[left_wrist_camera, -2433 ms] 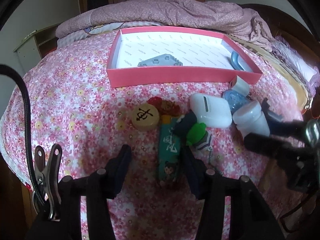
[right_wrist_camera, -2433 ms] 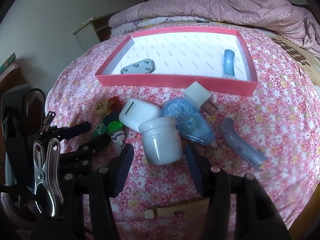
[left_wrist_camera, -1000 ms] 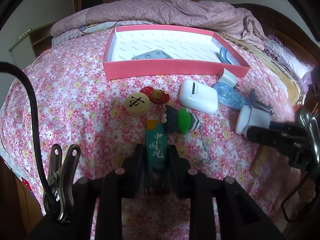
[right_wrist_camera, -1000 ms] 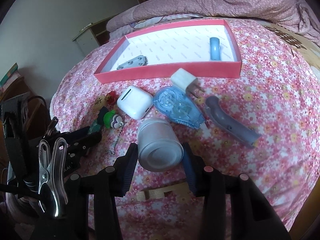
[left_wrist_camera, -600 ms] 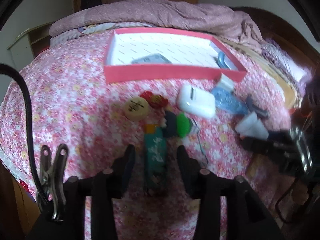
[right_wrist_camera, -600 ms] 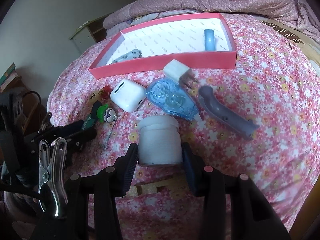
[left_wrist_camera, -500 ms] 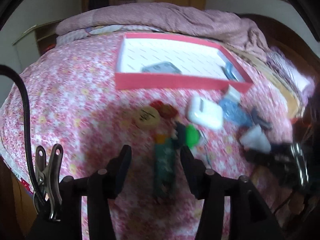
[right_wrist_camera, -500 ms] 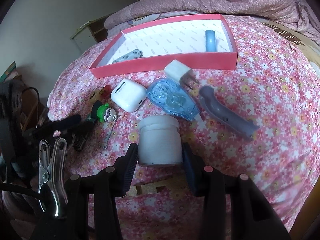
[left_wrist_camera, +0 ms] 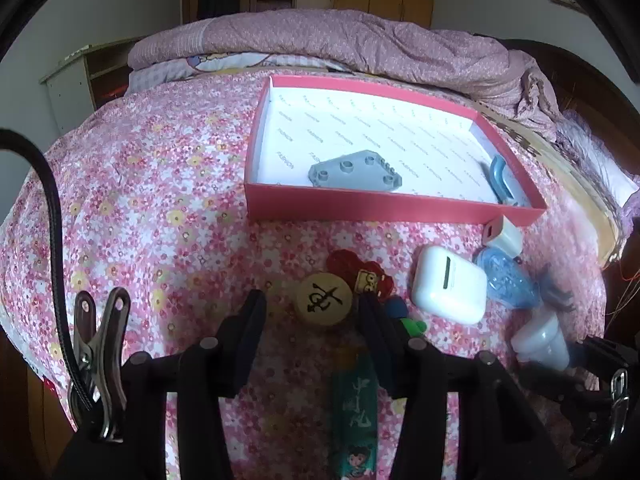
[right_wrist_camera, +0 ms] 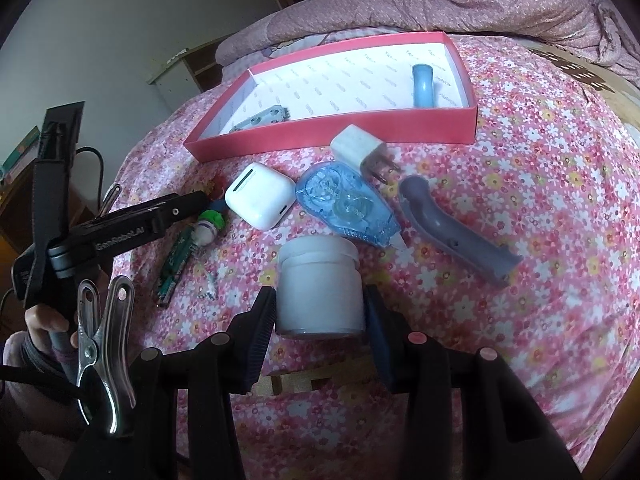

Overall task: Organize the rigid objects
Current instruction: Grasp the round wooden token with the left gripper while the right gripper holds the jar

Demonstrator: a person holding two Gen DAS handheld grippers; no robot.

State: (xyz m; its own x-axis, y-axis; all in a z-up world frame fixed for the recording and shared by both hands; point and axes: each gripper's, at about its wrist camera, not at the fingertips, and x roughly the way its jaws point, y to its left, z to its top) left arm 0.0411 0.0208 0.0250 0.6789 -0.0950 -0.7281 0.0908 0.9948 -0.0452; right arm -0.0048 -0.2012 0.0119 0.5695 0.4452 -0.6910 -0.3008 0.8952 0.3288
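- Jar: the right hand-held gripper is clamped on this white jar at the bottom middle of the right view. One finger presses on each side of it. It looks lifted a bit off the bed, but I cannot tell for sure.
- Left hand-held gripper: its fingers are wide apart and hold nothing. A round wooden disc sits between the tips, low in the middle of the left view.
- Green strip lies on the bed under the right finger of that gripper, at the bottom of the frame.
- Red box: it is in the upper middle of both views. A grey plate and a blue ring are inside it already.
- White case, blue tape roller, plug and grey handle lie on the bed just below the box.
- What could go wrong, I think:
  - The jar is smooth and round. It could slip and fall if the grip is loose or low.
  - On the way to the box, the jar could bump the roller or the plug, since they lie right in the path.
  - The disc is flat and thin. The fingers may close over it and slide off.
  - The right finger could catch the red charm or the strip and drag them.
  - The bed is soft, so a hard push could sink things in.
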